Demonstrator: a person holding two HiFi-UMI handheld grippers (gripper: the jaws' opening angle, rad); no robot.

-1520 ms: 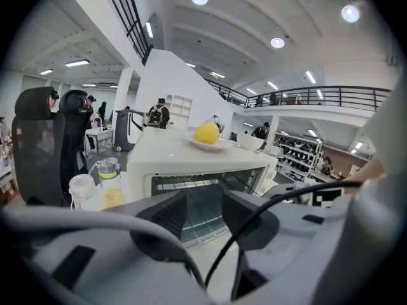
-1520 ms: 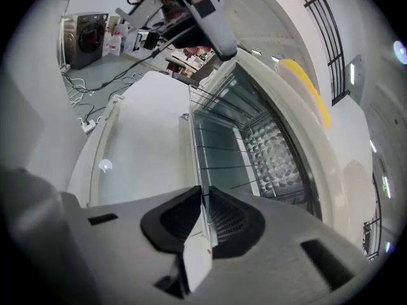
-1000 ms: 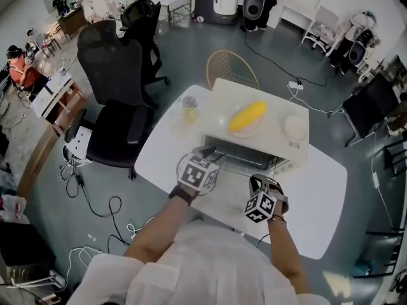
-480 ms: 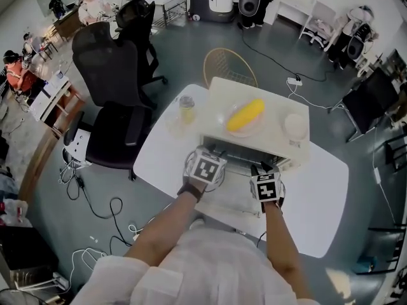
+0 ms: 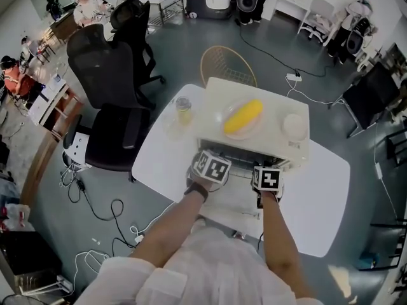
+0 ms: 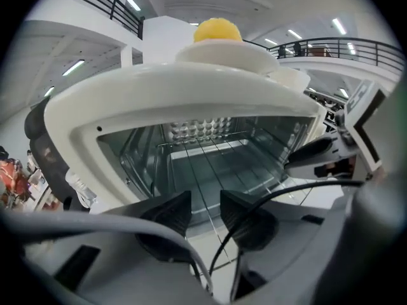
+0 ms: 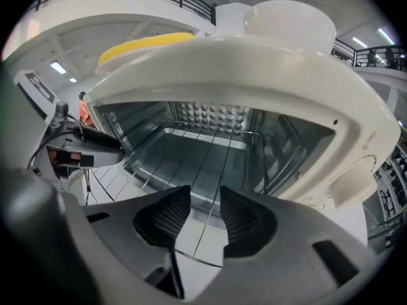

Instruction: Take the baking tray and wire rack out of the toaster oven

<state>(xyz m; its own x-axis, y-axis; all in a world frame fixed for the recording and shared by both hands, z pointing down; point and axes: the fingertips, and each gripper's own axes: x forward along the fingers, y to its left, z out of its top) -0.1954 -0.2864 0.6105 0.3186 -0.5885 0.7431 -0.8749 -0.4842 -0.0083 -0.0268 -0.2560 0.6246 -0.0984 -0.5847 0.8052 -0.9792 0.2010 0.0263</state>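
The white toaster oven (image 5: 254,138) stands on the table with its door down. Inside lies the wire rack (image 6: 210,148) over a grey baking tray (image 7: 191,148); the rack's front wires reach out over the door. My left gripper (image 6: 205,211) hovers at the mouth's left, open; its jaws have just been closing slightly, with only a thin rack wire showing in the gap. My right gripper (image 7: 205,205) is at the mouth's right, open; its jaws have just been opening, and a rack wire runs through the gap untouched. In the head view both grippers, left (image 5: 213,164) and right (image 5: 267,176), sit side by side.
On the oven's top are a yellow corn-shaped item on a plate (image 5: 243,117) and a white bowl (image 5: 294,127). A glass cup (image 5: 183,110) stands on the table (image 5: 318,196) left of the oven. A black office chair (image 5: 108,81) stands at the table's left.
Both grippers have moved in to the oven's mouth. The right one has rolled so that its marker cube faces up, and moved up from the table's front. The left one has shifted right.
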